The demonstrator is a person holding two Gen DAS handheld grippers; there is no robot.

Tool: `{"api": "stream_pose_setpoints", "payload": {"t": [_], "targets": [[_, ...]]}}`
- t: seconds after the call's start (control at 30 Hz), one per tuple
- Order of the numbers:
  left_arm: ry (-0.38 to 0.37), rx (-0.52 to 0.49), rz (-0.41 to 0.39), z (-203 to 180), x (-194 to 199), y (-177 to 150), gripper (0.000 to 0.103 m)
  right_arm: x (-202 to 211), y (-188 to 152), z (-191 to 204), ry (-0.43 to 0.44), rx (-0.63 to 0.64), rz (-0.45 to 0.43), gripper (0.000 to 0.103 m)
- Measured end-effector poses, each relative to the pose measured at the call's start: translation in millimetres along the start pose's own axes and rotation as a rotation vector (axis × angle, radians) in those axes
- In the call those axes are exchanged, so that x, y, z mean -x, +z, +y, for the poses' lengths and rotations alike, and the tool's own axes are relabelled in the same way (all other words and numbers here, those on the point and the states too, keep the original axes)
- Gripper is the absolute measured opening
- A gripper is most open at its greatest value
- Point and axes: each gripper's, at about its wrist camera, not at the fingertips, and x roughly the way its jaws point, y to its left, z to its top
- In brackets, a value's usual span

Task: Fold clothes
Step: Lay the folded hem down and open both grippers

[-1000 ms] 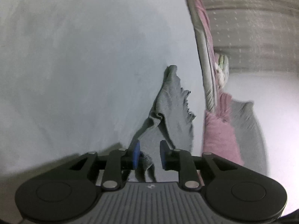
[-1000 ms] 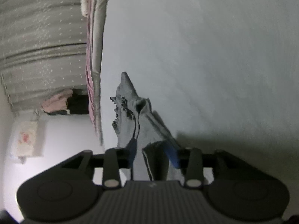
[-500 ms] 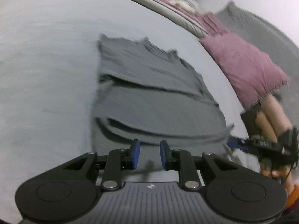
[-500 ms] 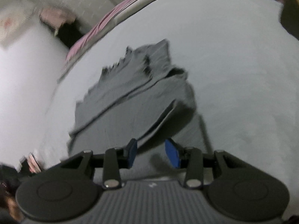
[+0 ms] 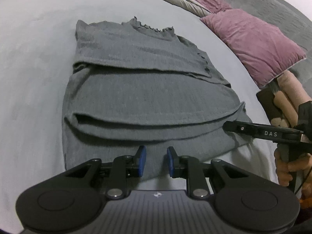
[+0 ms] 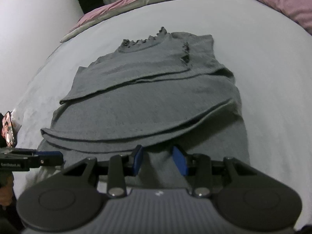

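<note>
A grey knit top (image 5: 148, 97) with a frilled neckline lies spread on the pale bed sheet (image 5: 33, 62), its lower part doubled over in layered folds. My left gripper (image 5: 154, 160) is open just above the near hem, with nothing pinched between its blue pads. In the right wrist view the same grey top (image 6: 152, 101) lies flat, and my right gripper (image 6: 159, 161) is open over its near edge. Each gripper appears in the other's view: the right gripper's finger (image 5: 253, 129) touches the garment's right corner, and the left gripper's finger (image 6: 31, 159) sits at the left corner.
A purple pillow (image 5: 253, 44) and a grey blanket (image 5: 273, 5) lie at the bed's right. A purple and grey quilt (image 6: 117, 9) runs along the far edge. A person's hand (image 5: 286, 165) holds the right gripper. A phone-like object (image 6: 7, 128) sits at the left edge.
A second ago both grippers held the grey top hanging in the air. It now lies on the bed, both grippers have let go, and they have drawn back to its near hem.
</note>
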Motion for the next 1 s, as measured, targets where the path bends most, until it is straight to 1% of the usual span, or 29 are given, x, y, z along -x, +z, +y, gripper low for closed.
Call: {"api": "stream_pose_setpoints", "payload": {"t": [0.07,0.13,0.27,0.33,0.43,0.6,0.73,0.8,0.87,0.93,1.0], "targets": [[0.009,0.012,-0.026,2.5,-2.2,4.6,0.020,-6.3,6.2,3.5,-0.002,0.007,-0.010,0.037],[0.030,0.036,-0.069,7.9,-1.7,10.5,0.021,-10.5,13.8,3.0,0.003,-0.007,-0.029,0.037],[0.067,0.137,-0.163,25.9,5.0,23.6,0.022,-14.2,28.1,-8.0,0.016,-0.077,-0.081,0.037],[0.080,0.178,-0.197,34.6,11.7,27.4,0.022,-13.3,33.5,-16.4,0.022,-0.119,-0.108,0.036],[0.097,0.202,-0.243,44.0,23.5,26.8,0.023,-8.7,39.1,-28.1,0.009,-0.158,-0.151,0.036],[0.128,0.265,-0.298,66.1,38.0,16.9,0.023,-0.8,34.2,-50.5,0.010,-0.199,-0.176,0.037],[0.118,0.319,-0.303,81.5,42.9,11.4,0.023,5.5,30.3,-68.4,0.011,-0.232,-0.195,0.038],[0.091,0.334,-0.293,85.1,42.9,8.8,0.023,8.6,28.4,-77.4,0.011,-0.249,-0.205,0.038],[0.081,0.325,-0.283,83.3,40.6,8.7,0.023,11.8,26.4,-86.4,0.012,-0.266,-0.214,0.038],[0.084,0.293,-0.277,78.5,38.6,9.7,0.023,14.9,24.6,-94.9,0.012,-0.280,-0.223,0.038],[0.091,0.260,-0.266,72.2,34.8,11.0,0.023,16.7,24.2,-95.0,0.010,-0.263,-0.221,0.038]]}}
